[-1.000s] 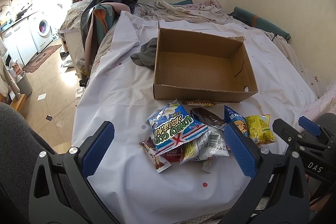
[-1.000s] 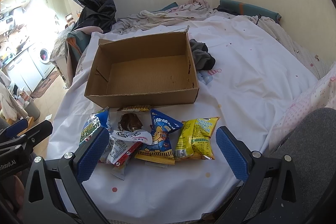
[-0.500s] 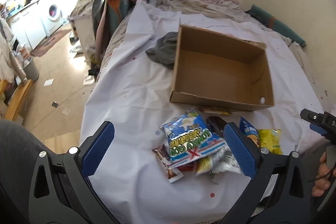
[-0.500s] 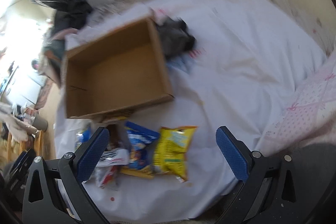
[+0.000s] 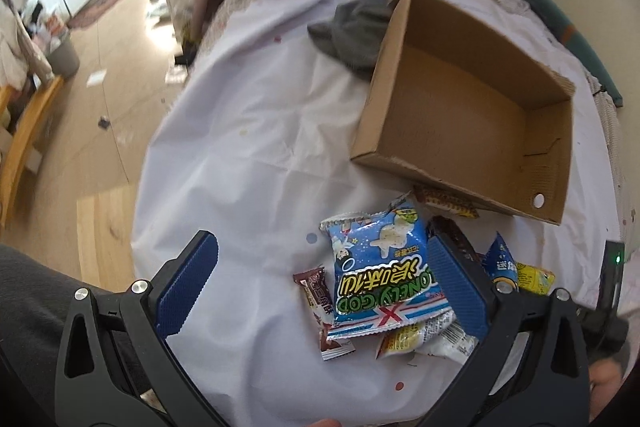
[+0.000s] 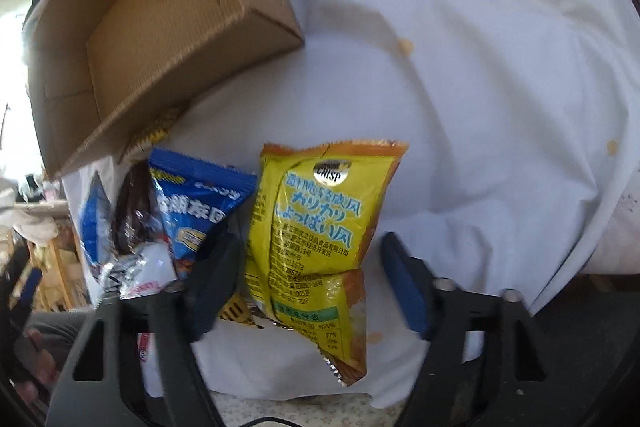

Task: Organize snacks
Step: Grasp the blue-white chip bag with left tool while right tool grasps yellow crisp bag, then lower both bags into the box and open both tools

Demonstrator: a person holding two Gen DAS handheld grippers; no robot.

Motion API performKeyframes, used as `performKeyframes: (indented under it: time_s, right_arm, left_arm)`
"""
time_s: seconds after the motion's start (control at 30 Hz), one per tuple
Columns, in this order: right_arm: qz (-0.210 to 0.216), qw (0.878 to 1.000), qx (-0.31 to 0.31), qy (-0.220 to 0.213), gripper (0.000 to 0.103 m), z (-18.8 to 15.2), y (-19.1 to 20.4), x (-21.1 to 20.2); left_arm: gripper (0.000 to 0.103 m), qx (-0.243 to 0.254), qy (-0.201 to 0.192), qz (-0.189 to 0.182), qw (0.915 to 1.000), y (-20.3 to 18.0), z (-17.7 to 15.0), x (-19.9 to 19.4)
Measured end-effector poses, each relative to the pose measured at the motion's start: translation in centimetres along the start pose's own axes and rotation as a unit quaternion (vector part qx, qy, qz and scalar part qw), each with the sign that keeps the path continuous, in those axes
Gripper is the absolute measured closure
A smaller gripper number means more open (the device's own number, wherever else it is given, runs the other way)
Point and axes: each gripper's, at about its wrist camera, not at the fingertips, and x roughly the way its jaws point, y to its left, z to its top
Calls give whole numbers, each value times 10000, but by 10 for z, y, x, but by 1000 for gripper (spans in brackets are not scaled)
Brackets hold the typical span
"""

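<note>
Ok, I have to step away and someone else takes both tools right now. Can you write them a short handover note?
Left tool: open, empty, hovering over the blue Lonely God bag.
Right tool: open, straddling the yellow crisp bag; not clamped yet.
Cardboard box: on the white sheet, nothing visible inside.
Snacks: all heaped on the sheet just in front of the box, including the blue triangular bag and the brown bar.
Done: nothing boxed yet.
Left: probably close on the yellow bag first, drop it in the box, then the rest.
</note>
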Motion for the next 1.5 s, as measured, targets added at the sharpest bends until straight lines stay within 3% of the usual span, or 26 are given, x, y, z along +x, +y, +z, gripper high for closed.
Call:
performKeyframes:
  time_s: [0.2, 0.33, 0.47, 0.5, 0.57, 0.67, 0.9, 1.0, 1.1, 1.23, 1.37, 1.5]
  right_arm:
    - [234, 9984, 184, -470, 58, -11, -18, -27]
    - [252, 9940, 373, -999, 58, -10, -30, -58]
    - [462, 9902, 521, -1208, 58, -12, -39, -68]
    - [468, 9897, 516, -1250, 58, -13, -40, -69]
    - [498, 9882, 477, -1370, 58, -10, -35, -72]
    - [557, 9860, 433, -1510, 58, -4, -25, -75]
    - [997, 9689, 490, -2209, 59, -5, -26, -104]
    - [1265, 9502, 444, -2812, 59, -8, -23, -127]
    - [1526, 9375, 278, -3116, 59, -7, -11, -138]
    - [1727, 9379, 13, -3008, 59, 10, 5, -135]
    - [1917, 9378, -213, -2886, 59, 36, 18, -130]
    - [2003, 9413, -484, -2673, 59, 62, 32, -121]
  left_arm:
    - [1, -357, 694, -193, 9968, -10, 1, 41]
    - [1, -461, 1077, -224, 9929, -26, -1, 69]
    - [1, -348, 1157, -90, 9926, -39, -4, 86]
    - [4, -311, 1177, -49, 9925, -41, -5, 89]
    - [34, -289, 1230, -14, 9920, -41, -7, 95]
    - [46, -363, 1187, 16, 9923, -38, -10, 93]
    - [51, -71, 515, 179, 9985, -34, -1, 41]
    - [51, -62, -32, 263, 9996, -26, 4, 6]
    - [51, -190, -484, 232, 9984, -18, 19, -25]
    - [51, 170, -1218, 271, 9920, -34, 49, -52]
    - [51, 609, -1559, 175, 9857, -60, 67, -60]
    - [51, 972, -1641, 111, 9816, -92, 85, -49]
